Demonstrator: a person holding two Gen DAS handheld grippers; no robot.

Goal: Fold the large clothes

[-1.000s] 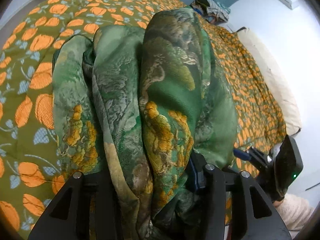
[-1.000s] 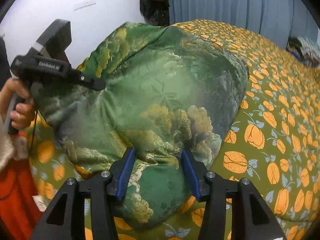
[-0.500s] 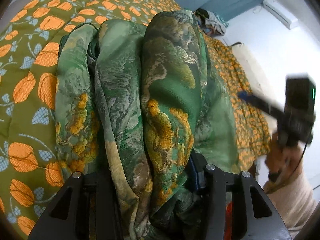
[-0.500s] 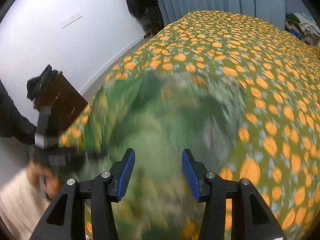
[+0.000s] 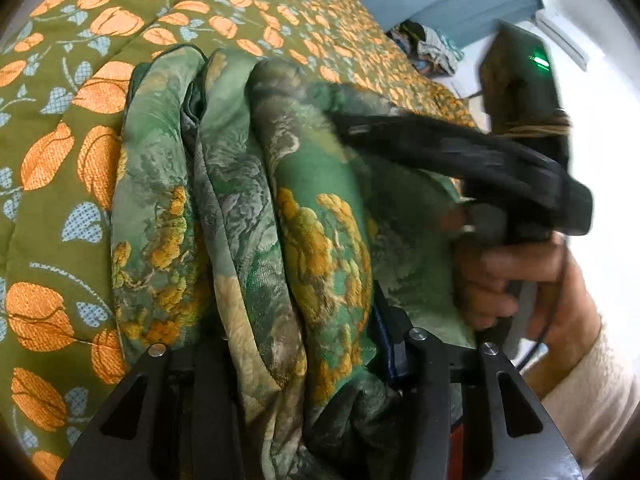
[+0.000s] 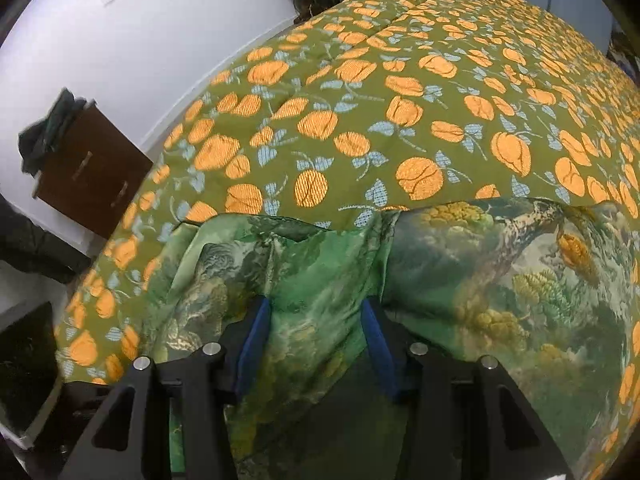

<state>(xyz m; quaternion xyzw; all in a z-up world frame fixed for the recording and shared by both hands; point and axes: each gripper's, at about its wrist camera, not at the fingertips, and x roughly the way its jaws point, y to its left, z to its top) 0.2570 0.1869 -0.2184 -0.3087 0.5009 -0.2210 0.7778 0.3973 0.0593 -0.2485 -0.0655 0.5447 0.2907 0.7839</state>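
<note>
A green garment (image 5: 256, 216) with a tree and gold flower print lies bunched in thick folds on the bed. My left gripper (image 5: 300, 344) holds a thick bundle of these folds between its fingers. The other gripper unit and the hand holding it (image 5: 496, 184) reach over the garment from the right in the left wrist view. In the right wrist view my right gripper (image 6: 316, 320) is low over the garment (image 6: 480, 288), with a fold of the cloth lying between its blue pads (image 6: 256, 332), which stand apart.
The bed carries an olive quilt (image 6: 400, 100) with orange flowers. A brown drawer cabinet (image 6: 88, 168) stands by the white wall at the left. A pile of clothes (image 5: 428, 48) lies at the far end of the bed.
My right gripper has swung from one edge of the garment across and come down over another part of it. My left gripper keeps its hold on the bundle and has barely moved.
</note>
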